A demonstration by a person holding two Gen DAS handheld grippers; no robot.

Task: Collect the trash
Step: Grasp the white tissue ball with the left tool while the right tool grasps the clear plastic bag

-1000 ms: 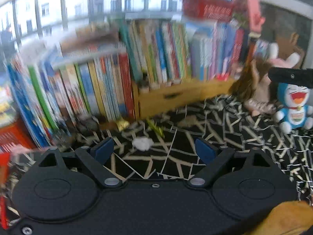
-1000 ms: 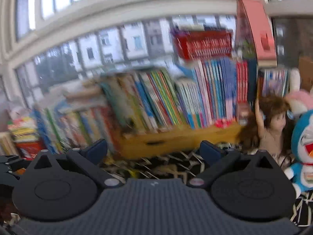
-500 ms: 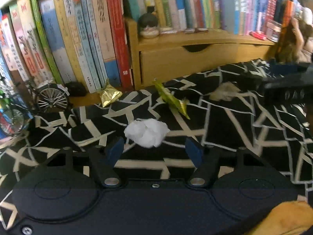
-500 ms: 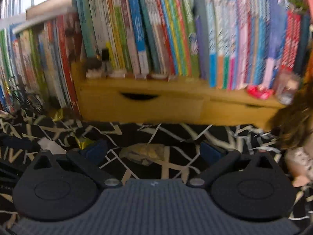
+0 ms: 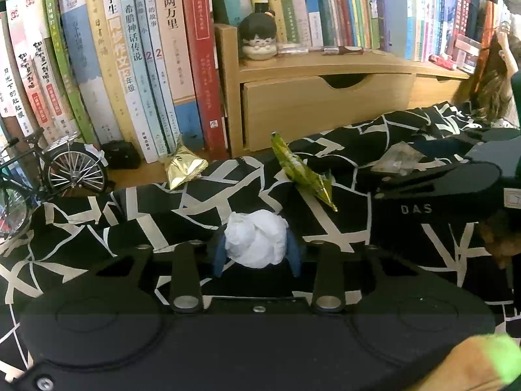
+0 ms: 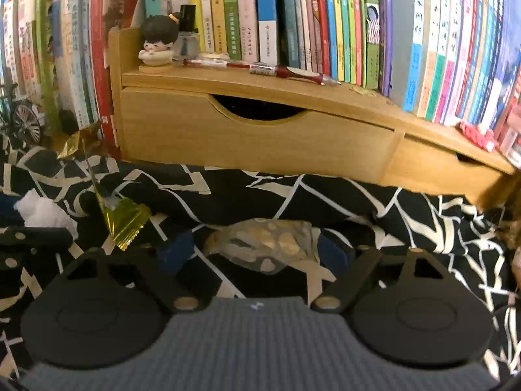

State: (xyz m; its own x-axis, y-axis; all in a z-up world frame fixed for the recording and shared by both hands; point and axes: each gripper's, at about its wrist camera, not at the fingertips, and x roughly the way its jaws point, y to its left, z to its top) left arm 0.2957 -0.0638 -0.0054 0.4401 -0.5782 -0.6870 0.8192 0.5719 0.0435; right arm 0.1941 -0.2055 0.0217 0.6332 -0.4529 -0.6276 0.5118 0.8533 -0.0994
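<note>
A crumpled white tissue ball (image 5: 255, 242) lies on the black-and-white cloth (image 5: 338, 228). My left gripper (image 5: 256, 254) has its blue pads against both sides of the ball, and the jaws are closing. A clear crumpled wrapper (image 6: 263, 244) lies between the pads of my right gripper (image 6: 254, 254). Those jaws are closing too, with a gap left on each side of the wrapper. A green-yellow wrapper (image 5: 302, 176) lies between the two spots. A gold wrapper (image 5: 184, 166) rests by the books.
A wooden drawer shelf (image 6: 260, 137) with rows of books (image 5: 182, 49) stands close behind the trash. On it sit a small figurine (image 5: 260, 42) and a red pen (image 6: 286, 71). A toy bicycle (image 5: 62, 169) is at the left and a doll (image 5: 488, 94) at the right.
Both grippers came down from facing the bookshelf to the cloth. The left jaws narrowed from wide open onto the tissue ball. The right jaws now straddle the clear wrapper.
</note>
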